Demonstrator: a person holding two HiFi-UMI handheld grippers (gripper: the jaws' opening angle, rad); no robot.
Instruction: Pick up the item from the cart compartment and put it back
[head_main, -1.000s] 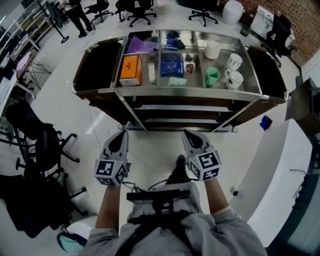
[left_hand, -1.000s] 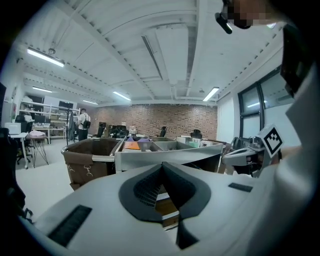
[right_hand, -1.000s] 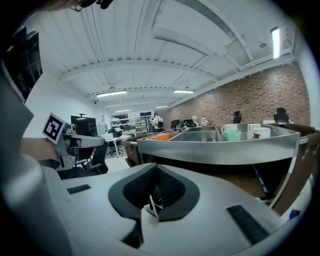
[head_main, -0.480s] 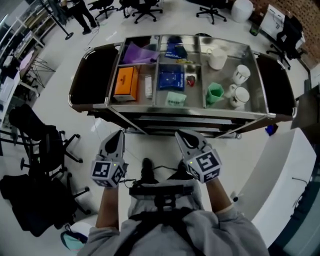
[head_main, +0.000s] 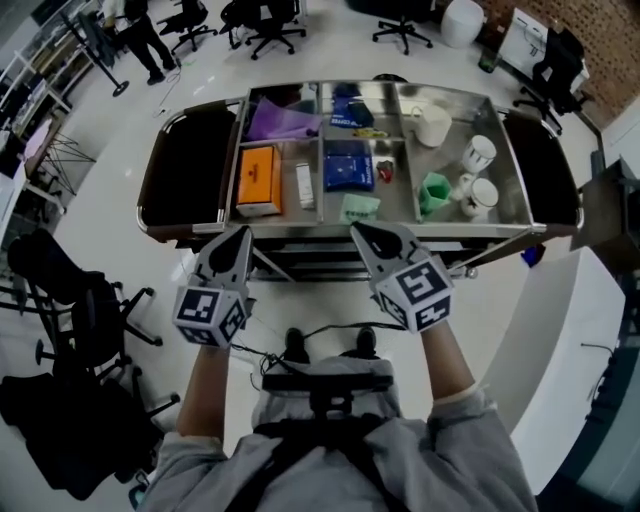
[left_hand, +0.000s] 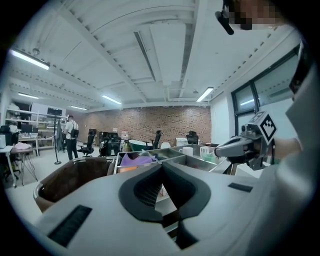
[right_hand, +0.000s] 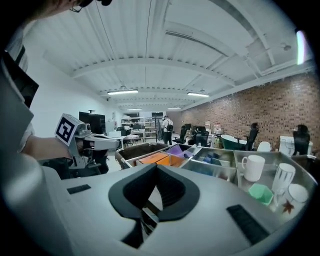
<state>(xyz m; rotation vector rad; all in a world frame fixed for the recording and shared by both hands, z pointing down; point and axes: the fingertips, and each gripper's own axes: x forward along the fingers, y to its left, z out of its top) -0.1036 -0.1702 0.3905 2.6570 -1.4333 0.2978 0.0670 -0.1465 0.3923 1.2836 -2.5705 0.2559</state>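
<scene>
While left claw (head_main: 243, 233) and right claw (head_main: 357, 231) stay closed — empty — the cart (head_main: 300, 228) lies nearer now.

Person in a grey long-sleeved sweatshirt (head_main: 470, 455) with sleeves pushed up, a black chest-mounted bracket (head_main: 325, 383) and black shoes (head_main: 293, 345); the grey wedge-shaped left gripper (head_main: 241, 233) and right gripper (head_main: 358, 230) each bear a white cube with black square markers (head_main: 420, 295) and black ribbed pads (left_hand: 147, 190).
</scene>
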